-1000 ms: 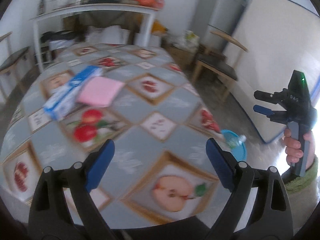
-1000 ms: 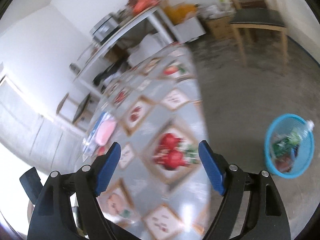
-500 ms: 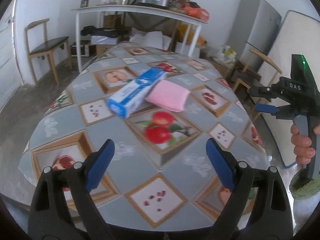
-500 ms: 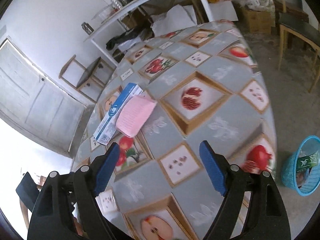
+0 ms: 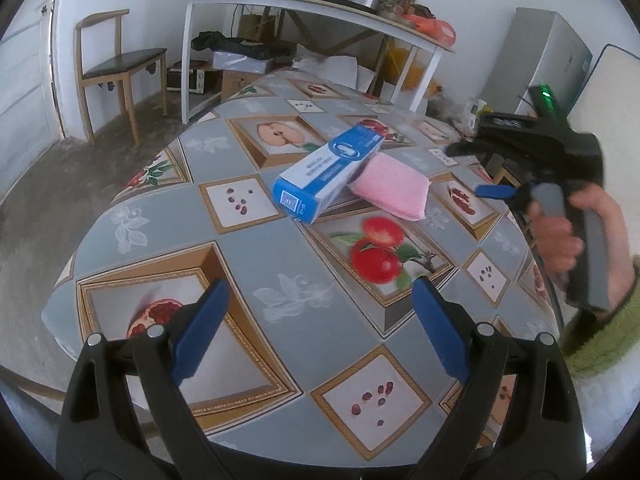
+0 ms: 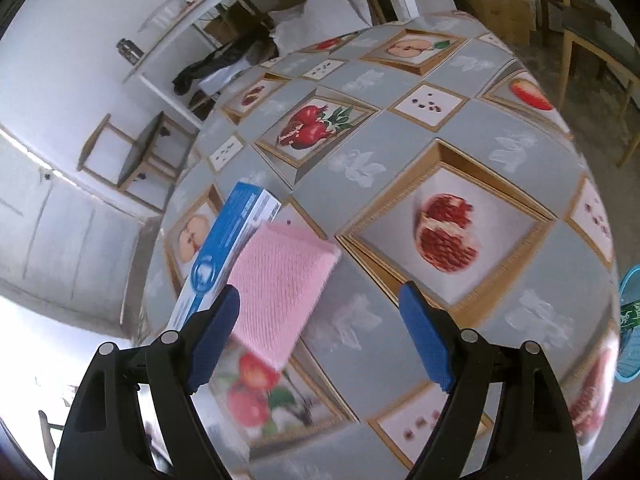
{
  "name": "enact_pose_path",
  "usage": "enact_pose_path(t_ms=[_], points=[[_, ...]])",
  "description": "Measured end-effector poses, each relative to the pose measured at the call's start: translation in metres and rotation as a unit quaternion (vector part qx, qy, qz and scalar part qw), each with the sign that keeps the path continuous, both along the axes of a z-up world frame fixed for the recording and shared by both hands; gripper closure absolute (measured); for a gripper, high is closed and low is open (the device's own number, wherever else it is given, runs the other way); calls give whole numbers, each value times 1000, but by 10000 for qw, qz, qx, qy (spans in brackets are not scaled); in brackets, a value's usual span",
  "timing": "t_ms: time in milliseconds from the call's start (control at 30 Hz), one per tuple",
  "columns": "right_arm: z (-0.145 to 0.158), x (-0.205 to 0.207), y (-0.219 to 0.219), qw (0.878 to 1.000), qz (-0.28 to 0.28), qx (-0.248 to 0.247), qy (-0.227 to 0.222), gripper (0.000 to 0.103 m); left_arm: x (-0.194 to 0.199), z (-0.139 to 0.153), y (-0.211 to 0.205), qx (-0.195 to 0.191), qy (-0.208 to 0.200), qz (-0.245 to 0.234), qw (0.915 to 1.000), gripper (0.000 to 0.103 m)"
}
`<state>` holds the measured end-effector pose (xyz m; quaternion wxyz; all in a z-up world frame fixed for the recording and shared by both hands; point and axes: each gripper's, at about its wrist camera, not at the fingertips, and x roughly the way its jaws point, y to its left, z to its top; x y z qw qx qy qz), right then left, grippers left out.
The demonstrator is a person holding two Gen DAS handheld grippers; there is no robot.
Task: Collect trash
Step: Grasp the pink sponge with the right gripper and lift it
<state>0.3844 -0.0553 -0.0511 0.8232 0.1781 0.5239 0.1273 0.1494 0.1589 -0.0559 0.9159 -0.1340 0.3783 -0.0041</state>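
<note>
On the table covered by a grey oilcloth with framed fruit prints (image 5: 280, 256), a long blue-and-white cardboard box (image 5: 326, 170) lies with its far end propped on a pink knitted cloth pad (image 5: 390, 190), the two touching, toward the far middle. The left gripper (image 5: 320, 332) hovers over the near edge, its jaws spread wide and holding nothing. The right gripper (image 6: 318, 334) hangs above the pad's near corner, jaws likewise apart. At the right edge of the right wrist view, what seems a turquoise plastic basket (image 6: 629, 320) stands on the floor.
</note>
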Motion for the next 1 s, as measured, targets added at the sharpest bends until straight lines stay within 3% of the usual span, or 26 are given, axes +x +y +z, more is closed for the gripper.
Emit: enact_pose_path(t_ms=[233, 533, 767, 1000], points=[[-17, 23, 48, 9988, 258, -421, 49, 24, 4, -5, 4, -92, 70, 40, 9999, 14], [-31, 37, 83, 9933, 351, -1069, -252, 20, 4, -8, 13, -158, 100, 139, 9997, 14], [-31, 26, 86, 9873, 819, -1268, -495, 20, 2, -9, 16, -207, 116, 178, 9996, 14], [-37, 4, 68, 9829, 1165, -1362, -426, 23, 1, -10, 19, -245, 162, 172, 9994, 14]])
